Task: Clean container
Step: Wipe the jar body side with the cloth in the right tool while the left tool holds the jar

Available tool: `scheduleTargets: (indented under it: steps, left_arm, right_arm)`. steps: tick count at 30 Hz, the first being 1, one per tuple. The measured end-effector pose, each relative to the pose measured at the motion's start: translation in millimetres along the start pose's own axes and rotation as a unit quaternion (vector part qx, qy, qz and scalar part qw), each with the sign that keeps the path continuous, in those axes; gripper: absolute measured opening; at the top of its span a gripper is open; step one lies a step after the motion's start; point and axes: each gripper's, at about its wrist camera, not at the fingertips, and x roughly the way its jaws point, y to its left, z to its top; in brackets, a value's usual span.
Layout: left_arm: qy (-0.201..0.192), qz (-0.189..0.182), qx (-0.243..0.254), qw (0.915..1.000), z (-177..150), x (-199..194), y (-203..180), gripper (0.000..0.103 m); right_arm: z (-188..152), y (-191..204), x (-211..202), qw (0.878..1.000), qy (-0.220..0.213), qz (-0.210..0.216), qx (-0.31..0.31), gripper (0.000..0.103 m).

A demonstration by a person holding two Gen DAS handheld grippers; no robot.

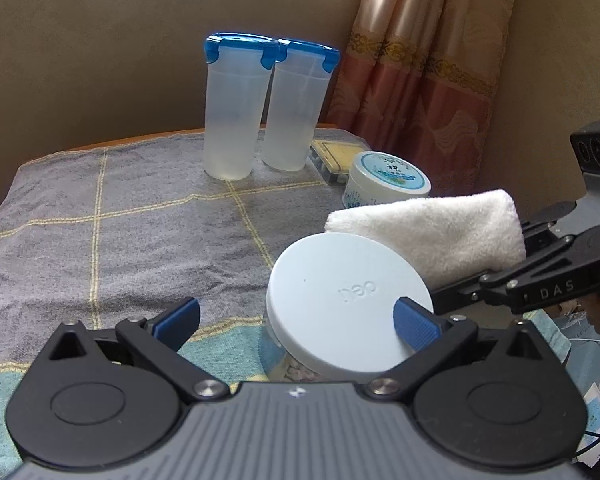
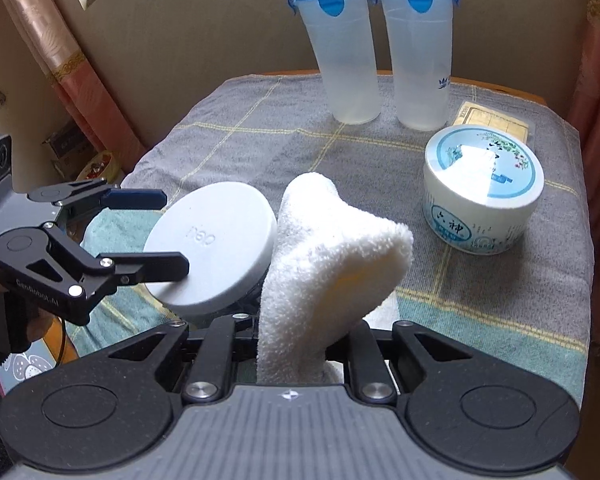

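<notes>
White towel [image 2: 324, 264] nearest my lens, pinched in my right gripper [image 2: 300, 356], jaws closed tight on it, folded end standing up beside jar lid. My left gripper [image 1: 296, 316] clamped across white-lidded container [image 1: 348, 300], blue pads on lid rim either side, container tilted above grey checked cloth [image 1: 140, 232]. Round printed tub [image 2: 484, 196] right of towel, well apart. Two tall blue-lidded cups [image 2: 376, 52] upright at far edge, side by side.

container [image 1: 350, 300]: white round lid on, tilted | white towel [image 2: 328, 256]: folded, just beside lid
</notes>
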Motion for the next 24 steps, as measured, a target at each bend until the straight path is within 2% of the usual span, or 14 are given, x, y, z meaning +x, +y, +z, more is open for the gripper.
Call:
scheduleTargets:
  steps: [11, 24]
  left_arm:
    - [-0.001, 0.015, -0.005, 0.9999, -1, -1, -3, 0.103]
    - [0.0, 0.031, -0.009, 0.9995, 0, -3, -7, 0.103]
  right_arm:
    - [-24, 25, -14, 1.0, 0.004, -0.004, -0.016, 0.018]
    - [-47, 53, -25, 1.0, -0.005, 0.025, -0.009, 0.018]
